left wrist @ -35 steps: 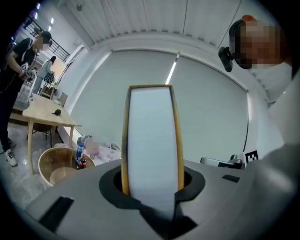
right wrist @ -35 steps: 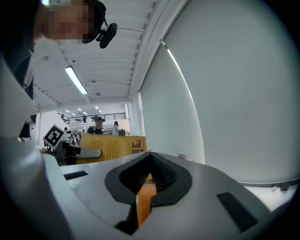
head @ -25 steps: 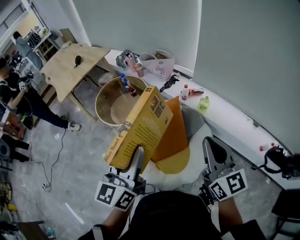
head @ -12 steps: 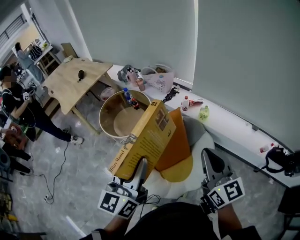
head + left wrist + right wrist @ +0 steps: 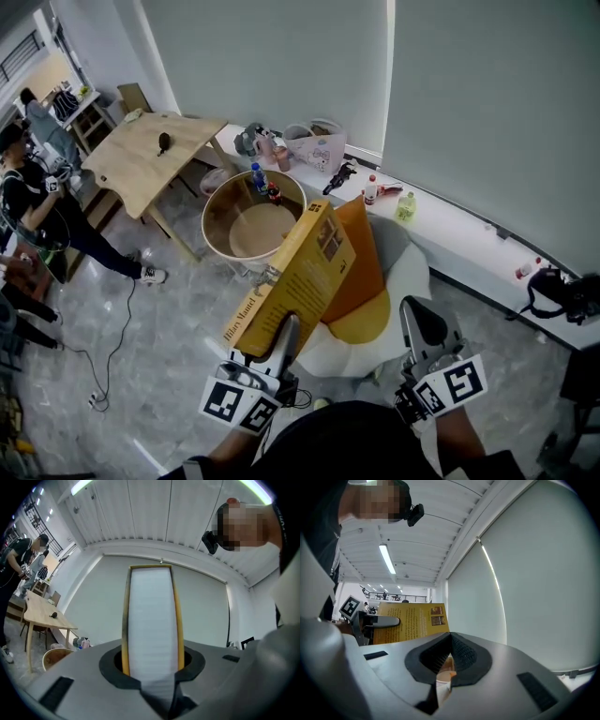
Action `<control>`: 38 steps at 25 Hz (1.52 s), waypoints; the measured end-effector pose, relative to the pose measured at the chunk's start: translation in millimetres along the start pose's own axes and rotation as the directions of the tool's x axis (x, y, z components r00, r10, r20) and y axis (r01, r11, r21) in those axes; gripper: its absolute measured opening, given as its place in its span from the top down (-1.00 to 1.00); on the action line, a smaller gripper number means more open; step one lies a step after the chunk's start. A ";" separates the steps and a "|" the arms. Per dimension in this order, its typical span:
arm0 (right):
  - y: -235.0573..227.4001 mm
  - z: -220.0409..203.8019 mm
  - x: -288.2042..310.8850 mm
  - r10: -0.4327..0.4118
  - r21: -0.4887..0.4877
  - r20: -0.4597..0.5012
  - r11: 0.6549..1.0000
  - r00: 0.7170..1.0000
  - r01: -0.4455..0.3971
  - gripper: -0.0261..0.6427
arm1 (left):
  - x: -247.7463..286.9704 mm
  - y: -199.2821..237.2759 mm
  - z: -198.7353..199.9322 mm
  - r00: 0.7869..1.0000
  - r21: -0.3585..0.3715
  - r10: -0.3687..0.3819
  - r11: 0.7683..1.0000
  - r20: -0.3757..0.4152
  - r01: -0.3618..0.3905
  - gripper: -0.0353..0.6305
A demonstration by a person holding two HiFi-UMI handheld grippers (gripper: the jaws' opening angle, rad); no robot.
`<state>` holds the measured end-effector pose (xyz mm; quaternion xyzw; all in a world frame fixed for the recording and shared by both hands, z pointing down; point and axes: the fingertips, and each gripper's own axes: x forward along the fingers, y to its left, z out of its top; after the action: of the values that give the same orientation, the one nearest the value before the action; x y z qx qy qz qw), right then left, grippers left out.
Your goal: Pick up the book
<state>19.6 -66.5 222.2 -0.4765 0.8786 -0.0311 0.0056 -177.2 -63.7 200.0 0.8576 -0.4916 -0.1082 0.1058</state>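
A thick yellow book [image 5: 295, 272] stands tilted in the air above a white chair, spine toward the left. My left gripper [image 5: 284, 333] is shut on its lower edge. In the left gripper view the book [image 5: 151, 620] rises straight up from between the pads, white page edges facing the camera. My right gripper [image 5: 419, 319] hovers apart at the right, shut and empty. From the right gripper view [image 5: 451, 641] the book's back cover [image 5: 410, 622] shows at the left, with the left gripper's finger [image 5: 377, 620] lying across it.
Below the book is a white chair [image 5: 408, 272] with an orange cushion [image 5: 361, 272]. A round wooden tub [image 5: 220, 220] with bottles stands behind it, and a tilted wooden table [image 5: 145, 159] behind that. A white ledge [image 5: 459, 239] carries bottles and a bag. A person [image 5: 28, 192] stands far left.
Both grippers have travelled together with the book still gripped in the left one. The tub, chair and ledge have slid slightly in the head view. Neither gripper's jaws have changed.
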 end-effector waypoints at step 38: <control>105.1 -9.3 -93.6 -0.145 0.002 -0.039 0.989 0.989 0.146 0.89 | -126.7 -20.7 -6.6 0.993 -0.045 -0.107 0.993 -0.046 0.105 0.45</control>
<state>-17.7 69.5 223.3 -0.5386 0.8414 -0.0429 -0.0127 -220.8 56.7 210.7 0.8824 -0.4403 -0.1034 0.1299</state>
